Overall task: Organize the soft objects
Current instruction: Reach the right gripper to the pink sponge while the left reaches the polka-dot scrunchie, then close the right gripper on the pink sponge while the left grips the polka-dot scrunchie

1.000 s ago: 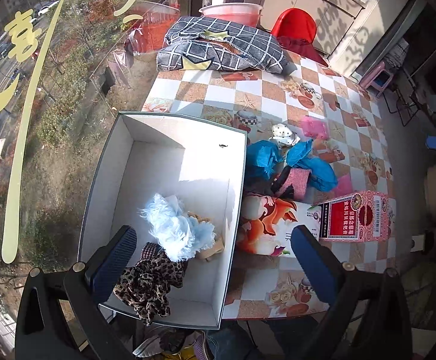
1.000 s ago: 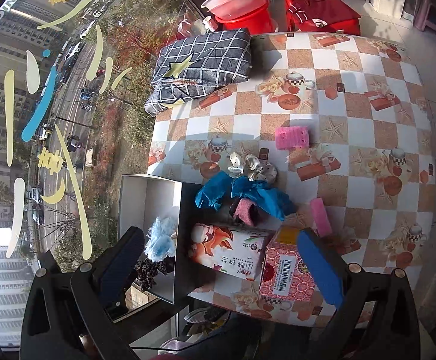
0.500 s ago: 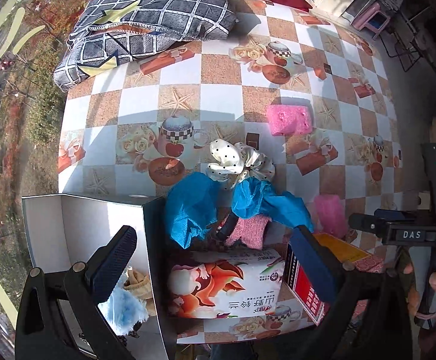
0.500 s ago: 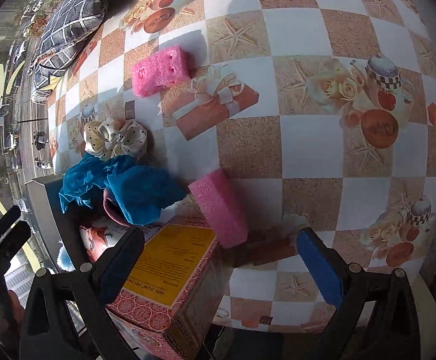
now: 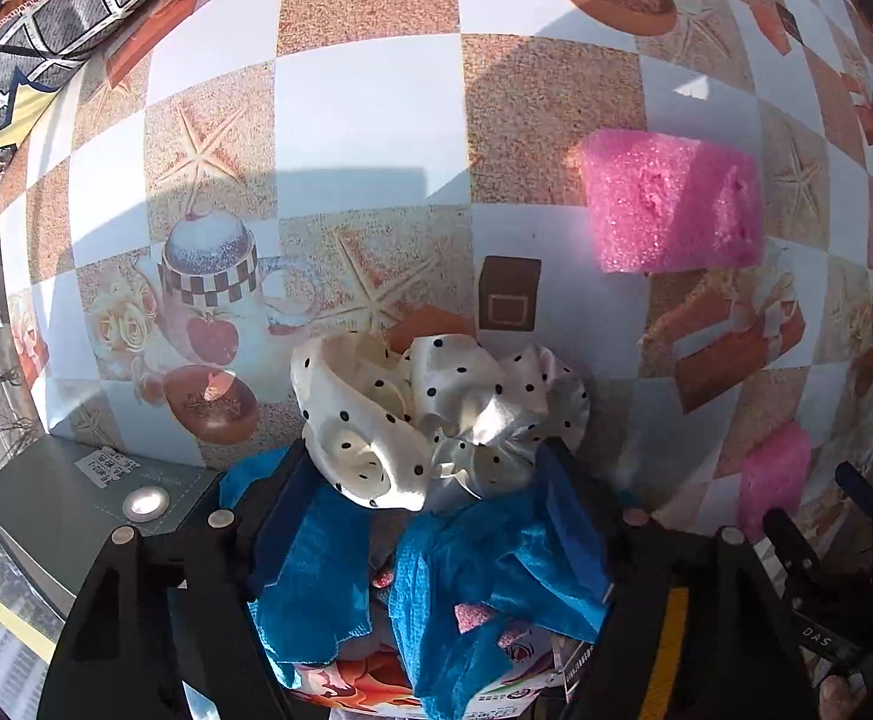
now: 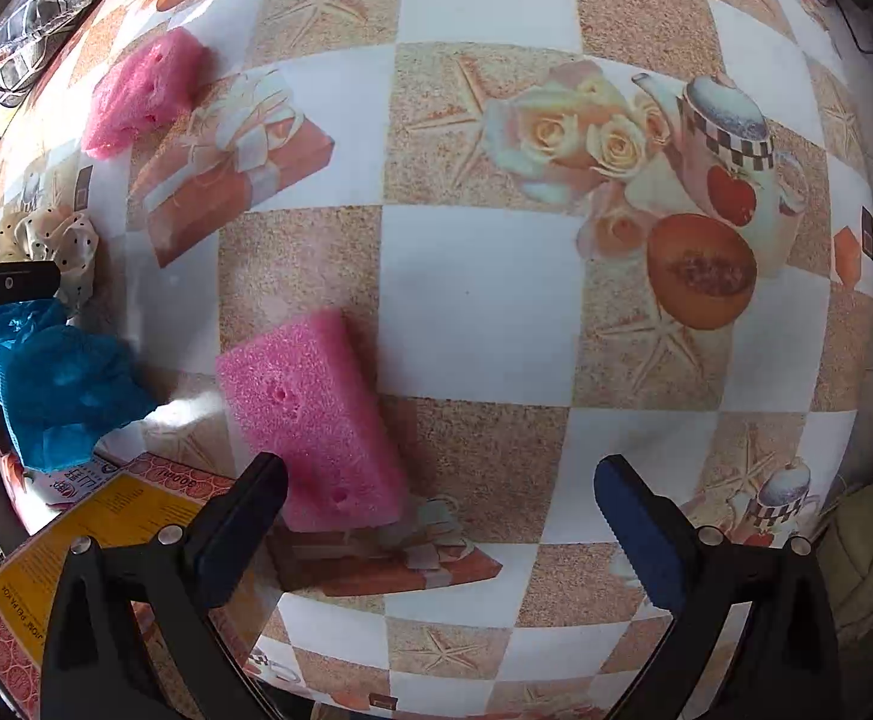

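My left gripper (image 5: 430, 480) is open, low over a white black-dotted scrunchie (image 5: 436, 414) that lies between its fingers, above crumpled blue cloth (image 5: 484, 570). A pink sponge (image 5: 670, 210) lies farther back on the right. My right gripper (image 6: 439, 498) is open just above the table; a second pink sponge (image 6: 310, 420) lies by its left finger (image 6: 238, 528). The first sponge (image 6: 136, 90), the scrunchie (image 6: 46, 234) and the blue cloth (image 6: 58, 396) show at the left of the right wrist view.
The checkered tablecloth (image 6: 466, 276) covers the table. A red and yellow carton (image 6: 76, 534) lies at the front left. A tissue pack (image 5: 370, 684) lies under the blue cloth. The grey box corner (image 5: 76, 498) is at left. A plaid cushion (image 5: 46, 30) lies at the back.
Both grippers have dropped toward the table. The left moved from over the box to the scrunchie. The right closed in on the near pink sponge.
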{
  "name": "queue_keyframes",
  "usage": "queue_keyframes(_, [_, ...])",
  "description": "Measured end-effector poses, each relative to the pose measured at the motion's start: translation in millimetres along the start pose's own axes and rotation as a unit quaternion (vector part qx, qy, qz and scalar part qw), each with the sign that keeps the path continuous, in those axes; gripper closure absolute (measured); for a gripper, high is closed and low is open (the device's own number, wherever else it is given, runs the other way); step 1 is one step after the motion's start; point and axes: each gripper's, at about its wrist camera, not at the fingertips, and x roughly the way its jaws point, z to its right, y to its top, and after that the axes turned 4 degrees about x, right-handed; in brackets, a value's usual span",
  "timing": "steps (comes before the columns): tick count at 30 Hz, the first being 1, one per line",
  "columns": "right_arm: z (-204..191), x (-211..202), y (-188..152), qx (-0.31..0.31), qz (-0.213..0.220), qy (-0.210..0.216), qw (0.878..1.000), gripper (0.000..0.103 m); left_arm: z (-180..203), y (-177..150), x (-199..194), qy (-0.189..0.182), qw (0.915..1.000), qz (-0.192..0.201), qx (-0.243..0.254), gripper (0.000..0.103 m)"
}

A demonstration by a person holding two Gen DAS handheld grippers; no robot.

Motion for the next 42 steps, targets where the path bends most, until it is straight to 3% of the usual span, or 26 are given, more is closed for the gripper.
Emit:
queue_keyframes(3, [51.0, -6.3, -4.5, 0.07, 0.02, -0.004, 0.997, 0.0, 5.2, 4.1, 7.2, 0.004, 1.0, -0.007, 0.003, 0.029])
queue_keyframes(4, [65.6, -9.1, -7.4, 0.089, 0.027, -0.003, 0.996, 0.0, 6.4, 4.7, 6.5, -0.005, 1.0, -0.003, 0.003, 0.036])
queue_keyframes(7, [99.9, -16.3, -18.9, 0.133, 0.044, 0.058, 0.988, 0.0, 13.3, 5.5, -2.3, -0.031, 0.9991, 0.025, 0.014, 0.05])
queue_keyframes(9, [107.5, -19.6, -24.6, 0.134, 0.054, 0.091, 0.985, 0.0, 18.4, 4.0, -9.1, -0.048, 0.9975, 0.046, 0.026, 0.058])
queue_keyframes(12, [97.6, -23.6, -28.8, 0.085, 0.07, 0.08, 0.991, 0.0, 22.1, 0.1, -16.9, -0.041, 0.9961, 0.069, 0.035, 0.06])
queue_keyframes(15, [73.3, -20.9, -29.4, 0.02, 0.075, 0.049, 0.996, 0.0, 20.6, -4.1, -14.9, -0.016, 0.9969, 0.071, 0.03, 0.057])
queue_keyframes(20, [44.5, -1.2, -21.3, -0.036, 0.073, -0.007, 0.997, 0.0, 25.6, -10.2, -7.5, 0.011, 0.9971, 0.063, 0.041, 0.03])
queue_keyframes(23, [32.7, 12.8, -17.7, -0.056, 0.066, -0.04, 0.995, 0.0, 32.1, -11.8, -2.0, 0.016, 0.9975, 0.055, 0.041, 0.029])
queue_keyframes(28, [30.9, 17.6, -23.0, -0.048, 0.062, -0.037, 0.996, 0.0, 25.2, -2.4, 7.8, 0.007, 0.9983, 0.048, 0.032, 0.023])
queue_keyframes(30, [21.8, 18.9, -6.2, -0.048, 0.046, -0.039, 0.997, 0.0, 25.5, -3.3, 6.4, 0.004, 0.9978, 0.053, 0.039, 0.028])
queue_keyframes(32, [17.1, 13.7, 13.1, -0.051, 0.032, -0.038, 0.997, 0.0, 29.1, 2.1, 0.3, -0.006, 0.9966, 0.064, 0.051, 0.058])
queue_keyframes(33, [14.8, 12.1, 16.3, -0.052, 0.032, -0.034, 0.998, 0.001, 32.9, 3.1, -2.2, -0.004, 0.9959, 0.068, 0.058, 0.066])
queue_keyframes(35, [6.5, 9.2, 20.4, -0.056, 0.045, -0.045, 0.996, 0.014, 40.7, 3.0, -10.8, 0.001, 0.9935, 0.086, 0.074, 0.078])
queue_keyframes(36, [8.1, 3.1, 12.2, -0.057, 0.053, -0.042, 0.996, 0.026, 42.7, 1.4, -15.8, 0.0, 0.9922, 0.097, 0.079, 0.08])
queue_keyframes(37, [9.2, -0.9, 9.4, -0.058, 0.062, -0.042, 0.996, 0.047, 44.2, -0.8, -22.3, -0.003, 0.9905, 0.11, 0.082, 0.081])
queue_keyframes(38, [11.3, -5.7, 6.4, -0.057, 0.069, -0.039, 0.995, 0.055, 44.9, -2.8, -29.9, -0.003, 0.9886, 0.125, 0.085, 0.082])
queue_keyframes(42, [31.9, -20.6, 1.0, -0.027, 0.087, -0.01, 0.996, 0.055, 46.6, -15.8, -68.6, 0.005, 0.9771, 0.192, 0.091, 0.082])
